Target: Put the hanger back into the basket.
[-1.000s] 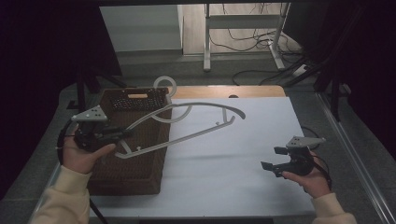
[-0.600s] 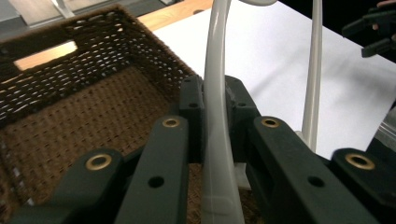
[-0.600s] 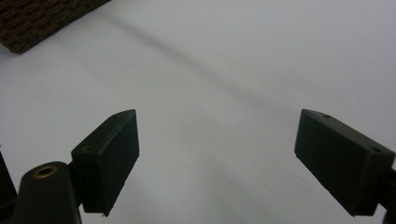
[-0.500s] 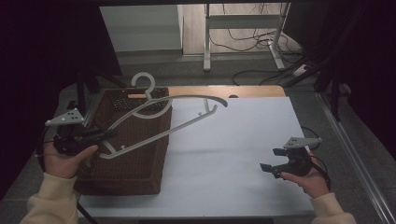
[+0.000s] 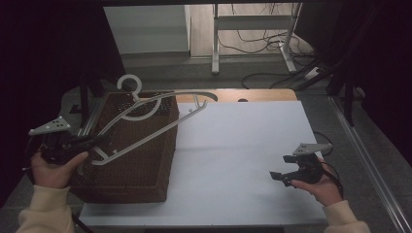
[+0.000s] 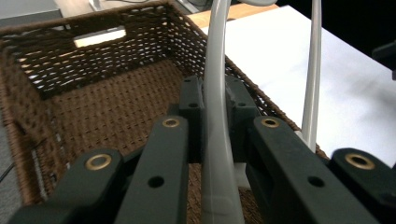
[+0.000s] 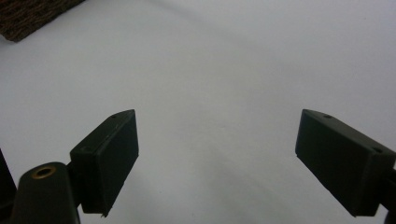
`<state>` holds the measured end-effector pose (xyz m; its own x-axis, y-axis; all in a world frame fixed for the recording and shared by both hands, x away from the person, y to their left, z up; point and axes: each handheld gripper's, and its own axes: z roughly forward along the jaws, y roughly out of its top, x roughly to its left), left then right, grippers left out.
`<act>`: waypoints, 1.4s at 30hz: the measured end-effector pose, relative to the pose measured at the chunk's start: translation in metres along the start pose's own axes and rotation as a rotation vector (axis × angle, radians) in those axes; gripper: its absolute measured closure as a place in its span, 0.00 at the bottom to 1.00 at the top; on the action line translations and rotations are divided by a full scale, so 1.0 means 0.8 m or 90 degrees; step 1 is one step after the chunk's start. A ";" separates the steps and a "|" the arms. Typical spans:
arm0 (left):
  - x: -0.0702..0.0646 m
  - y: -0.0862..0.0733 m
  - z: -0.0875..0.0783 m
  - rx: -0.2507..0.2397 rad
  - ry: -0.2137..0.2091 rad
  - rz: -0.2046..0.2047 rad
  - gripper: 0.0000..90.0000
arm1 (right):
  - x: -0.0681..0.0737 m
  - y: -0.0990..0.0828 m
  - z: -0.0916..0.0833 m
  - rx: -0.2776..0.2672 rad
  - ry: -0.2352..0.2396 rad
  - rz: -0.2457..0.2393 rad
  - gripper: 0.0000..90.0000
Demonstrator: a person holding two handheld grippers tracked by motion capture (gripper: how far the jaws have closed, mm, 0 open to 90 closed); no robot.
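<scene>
Hanger (image 5: 145,121) sits clamped at one arm-end in the left gripper (image 5: 94,141) fingers over the wicker basket (image 5: 141,167), so I'd tilt its far end down inside; right gripper (image 5: 286,167) fingers gape, empty, above the desk (image 5: 243,145).

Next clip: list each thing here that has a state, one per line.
left gripper: shut on the hanger's arm.
right gripper: open, holding nothing, above the table.
hanger: white, lifted over the basket, tilted.
basket: wicker, upright, seemingly holding nothing.
table: white top, bare.
</scene>
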<state>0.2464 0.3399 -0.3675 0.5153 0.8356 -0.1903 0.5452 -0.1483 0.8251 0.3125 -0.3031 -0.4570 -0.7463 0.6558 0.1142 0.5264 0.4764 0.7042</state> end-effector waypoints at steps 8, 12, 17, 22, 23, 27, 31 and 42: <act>0.013 -0.011 -0.007 -0.010 0.029 -0.028 0.90 | 0.000 0.000 0.002 0.004 -0.001 0.002 0.15; 0.016 -0.017 -0.010 -0.011 0.044 -0.034 0.90 | 0.000 0.001 0.003 0.009 -0.004 -0.002 0.15; 0.026 -0.026 -0.010 -0.009 0.058 -0.050 0.90 | 0.001 0.000 0.004 0.015 -0.007 -0.006 0.15; 0.036 -0.037 -0.010 -0.008 0.072 -0.072 0.90 | 0.001 0.001 0.004 0.015 -0.010 -0.007 0.15; 0.038 -0.039 -0.010 -0.007 0.076 -0.075 0.90 | 0.001 0.001 0.004 0.016 -0.010 -0.007 0.15; 0.046 -0.047 -0.011 -0.009 0.089 -0.092 0.90 | 0.001 0.001 0.005 0.017 -0.011 -0.007 0.15; 0.052 -0.055 -0.007 -0.003 0.108 -0.106 0.90 | 0.001 0.001 0.006 0.020 -0.013 -0.009 0.15; 0.062 -0.064 -0.007 -0.009 0.136 -0.131 0.90 | 0.001 0.000 0.007 0.024 -0.015 -0.010 0.15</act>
<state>0.2403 0.3915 -0.4165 0.2436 0.9400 -0.2389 0.6139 0.0412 0.7883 0.3140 -0.2991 -0.4606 -0.7454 0.6611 0.0860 0.5292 0.5083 0.6794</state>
